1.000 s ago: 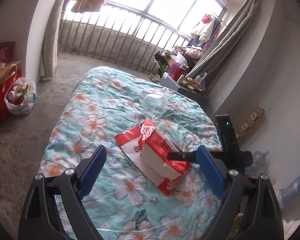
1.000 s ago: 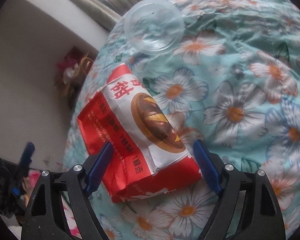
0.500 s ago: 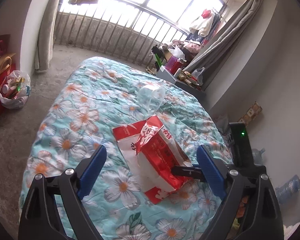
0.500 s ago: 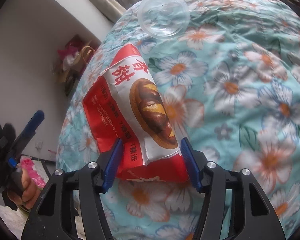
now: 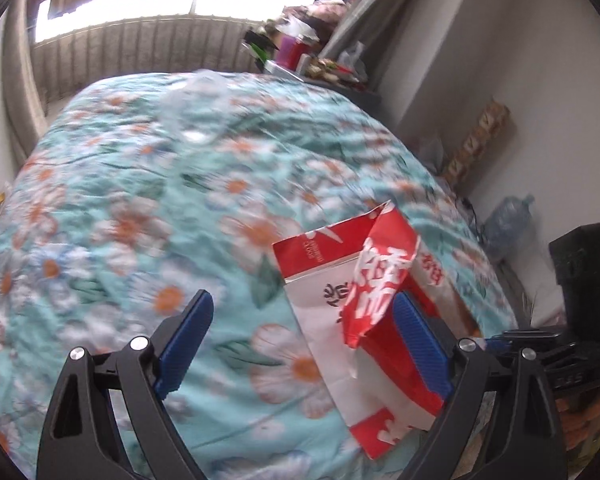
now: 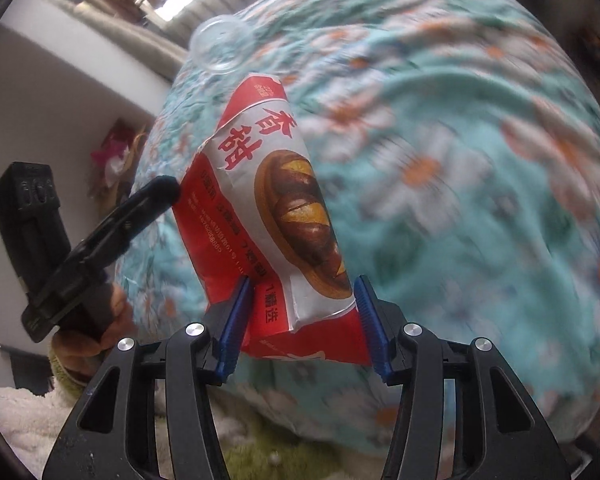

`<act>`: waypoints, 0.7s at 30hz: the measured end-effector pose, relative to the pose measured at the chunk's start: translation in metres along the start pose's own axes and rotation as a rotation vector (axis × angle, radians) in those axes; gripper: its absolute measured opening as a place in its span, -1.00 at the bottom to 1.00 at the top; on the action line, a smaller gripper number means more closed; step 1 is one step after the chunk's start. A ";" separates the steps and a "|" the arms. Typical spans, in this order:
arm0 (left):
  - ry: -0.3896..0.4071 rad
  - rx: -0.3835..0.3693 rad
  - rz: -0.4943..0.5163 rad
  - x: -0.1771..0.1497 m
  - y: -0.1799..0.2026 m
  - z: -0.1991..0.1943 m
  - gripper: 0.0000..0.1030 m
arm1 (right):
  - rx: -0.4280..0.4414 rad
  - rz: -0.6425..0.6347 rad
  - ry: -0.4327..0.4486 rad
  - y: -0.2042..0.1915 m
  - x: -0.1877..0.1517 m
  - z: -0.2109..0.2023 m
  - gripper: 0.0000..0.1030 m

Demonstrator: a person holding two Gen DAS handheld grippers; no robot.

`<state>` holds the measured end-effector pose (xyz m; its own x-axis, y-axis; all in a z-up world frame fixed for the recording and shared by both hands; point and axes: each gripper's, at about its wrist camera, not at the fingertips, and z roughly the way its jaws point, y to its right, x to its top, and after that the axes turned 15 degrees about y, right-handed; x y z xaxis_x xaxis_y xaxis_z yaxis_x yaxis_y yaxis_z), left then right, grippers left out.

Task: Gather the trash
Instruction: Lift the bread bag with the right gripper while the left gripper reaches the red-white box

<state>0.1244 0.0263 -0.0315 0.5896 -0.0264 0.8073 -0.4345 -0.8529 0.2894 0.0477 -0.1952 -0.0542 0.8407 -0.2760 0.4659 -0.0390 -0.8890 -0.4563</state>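
A: What is printed on the red-and-white bread bag [image 6: 276,216]?

B: Large red characters "香甜" above a pictured glazed loaf. The right gripper [image 6: 302,320], angled downward, has just closed and clamps the bag's near end over the floral quilt [image 6: 460,168].

A: And the left gripper [image 5: 300,344]?

B: Spread wide, bag at its 3 o'clock finger; clear plastic cup [image 6: 222,48] at 11 o'clock near the quilt's edge.

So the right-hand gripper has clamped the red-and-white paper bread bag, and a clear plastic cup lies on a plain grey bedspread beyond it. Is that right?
Not quite: the bedspread is turquoise with white and orange flowers, not plain grey. The right wrist view shows it. The rest holds: the right gripper has just been closing and grips the red-and-white paper bread bag, and the clear plastic cup lies beyond it.
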 end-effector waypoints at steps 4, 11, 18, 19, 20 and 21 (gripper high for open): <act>-0.027 -0.039 0.071 -0.012 0.025 0.014 0.73 | 0.037 0.103 0.006 0.019 -0.013 -0.004 -0.02; -0.045 -0.029 0.112 -0.012 0.026 0.024 0.73 | 0.211 0.265 0.011 0.046 -0.009 -0.002 0.07; -0.066 -0.055 0.063 -0.014 0.018 0.029 0.74 | 0.348 0.467 0.001 0.070 -0.002 0.012 0.08; -0.071 -0.060 0.053 -0.014 0.016 0.030 0.75 | 0.331 0.448 -0.002 0.068 0.000 0.013 0.01; -0.077 -0.067 0.039 -0.014 0.014 0.031 0.75 | 0.316 0.431 -0.007 0.065 0.001 0.013 -0.06; -0.079 -0.070 0.031 -0.015 0.013 0.032 0.75 | 0.305 0.418 -0.014 0.062 0.001 0.015 -0.09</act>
<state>0.1320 -0.0005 -0.0560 0.6263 -0.0955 0.7737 -0.4982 -0.8125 0.3029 0.0547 -0.2456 -0.0935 0.7941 -0.5781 0.1878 -0.2153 -0.5564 -0.8026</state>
